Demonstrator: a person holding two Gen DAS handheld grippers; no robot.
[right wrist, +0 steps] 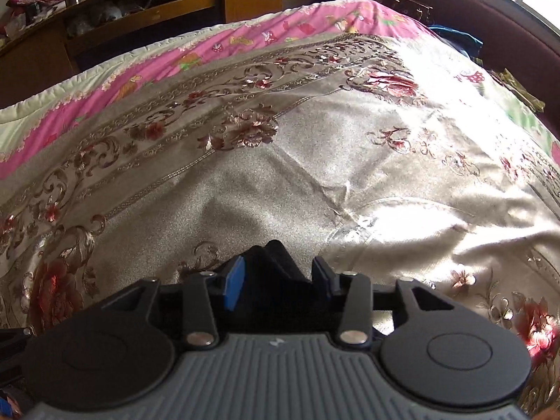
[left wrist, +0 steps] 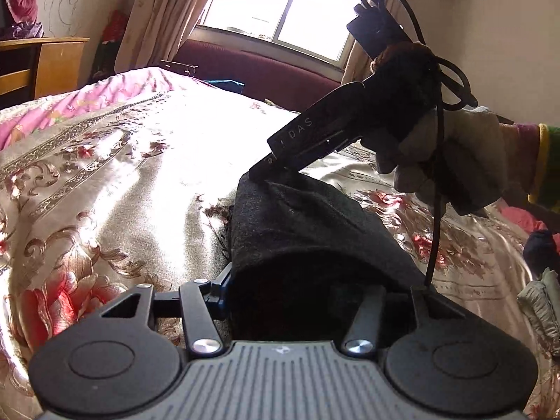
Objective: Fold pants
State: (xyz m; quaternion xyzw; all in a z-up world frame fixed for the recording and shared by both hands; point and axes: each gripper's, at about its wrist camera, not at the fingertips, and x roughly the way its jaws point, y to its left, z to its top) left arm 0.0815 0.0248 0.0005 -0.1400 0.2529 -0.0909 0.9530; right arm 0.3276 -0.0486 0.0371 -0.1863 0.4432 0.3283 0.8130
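Observation:
The dark grey pants (left wrist: pixel 308 231) hang stretched between my two grippers above the bed. In the left wrist view my left gripper (left wrist: pixel 297 301) is shut on one edge of the pants, which fill the gap between its fingers. The right gripper (left wrist: pixel 266 171), held in a gloved hand (left wrist: pixel 451 161), pinches the far edge of the same cloth. In the right wrist view my right gripper (right wrist: pixel 276 276) holds a dark fold of the pants (right wrist: pixel 276 255) between its blue pads (right wrist: pixel 235 283).
A shiny floral bedspread (right wrist: pixel 280 161) covers the bed, with a pink quilt (right wrist: pixel 245 42) at its far edge. A wooden desk (left wrist: pixel 45 59) stands to the left, a maroon sofa (left wrist: pixel 259 66) under the window. Other clothes (left wrist: pixel 539 248) lie at the right.

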